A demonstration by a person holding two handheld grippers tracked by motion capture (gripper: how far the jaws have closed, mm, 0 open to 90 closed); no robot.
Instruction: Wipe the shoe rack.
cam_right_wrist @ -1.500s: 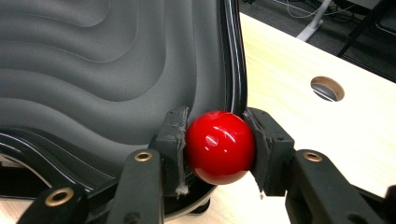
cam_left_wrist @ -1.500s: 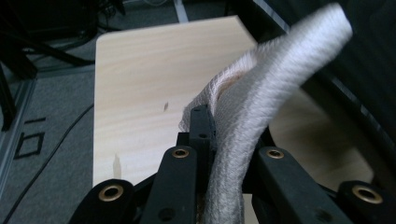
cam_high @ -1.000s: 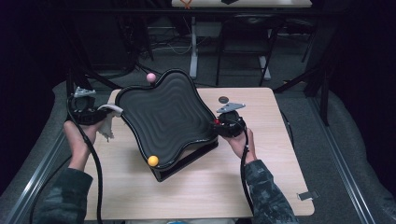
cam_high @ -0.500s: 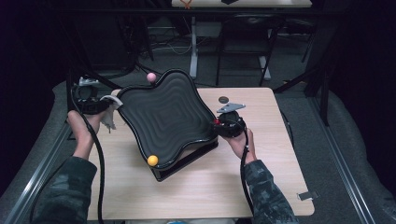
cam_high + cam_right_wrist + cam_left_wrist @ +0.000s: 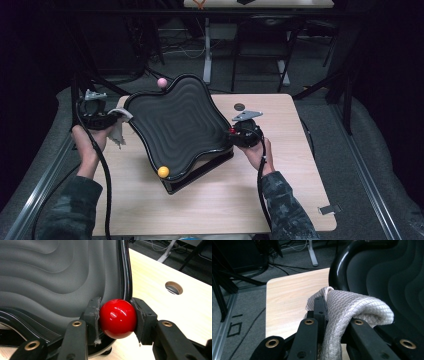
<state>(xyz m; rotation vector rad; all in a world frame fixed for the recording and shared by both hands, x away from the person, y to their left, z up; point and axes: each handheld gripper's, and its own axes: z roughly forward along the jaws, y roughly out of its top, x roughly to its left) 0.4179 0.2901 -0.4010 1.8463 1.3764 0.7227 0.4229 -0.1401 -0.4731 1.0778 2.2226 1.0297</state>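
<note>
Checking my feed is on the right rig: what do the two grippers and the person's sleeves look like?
Both the left gripper and right gripper are black, each topped by a grey three-cornered plate and trailing a black cable. The jaws are black linkage bars with brass-coloured rivets. The sleeves are dark camouflage.

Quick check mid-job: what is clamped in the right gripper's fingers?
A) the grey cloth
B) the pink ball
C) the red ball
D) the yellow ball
C: in the right gripper view the right gripper has its fingers pressed on either side of the red ball at the black tray's rim.
</note>
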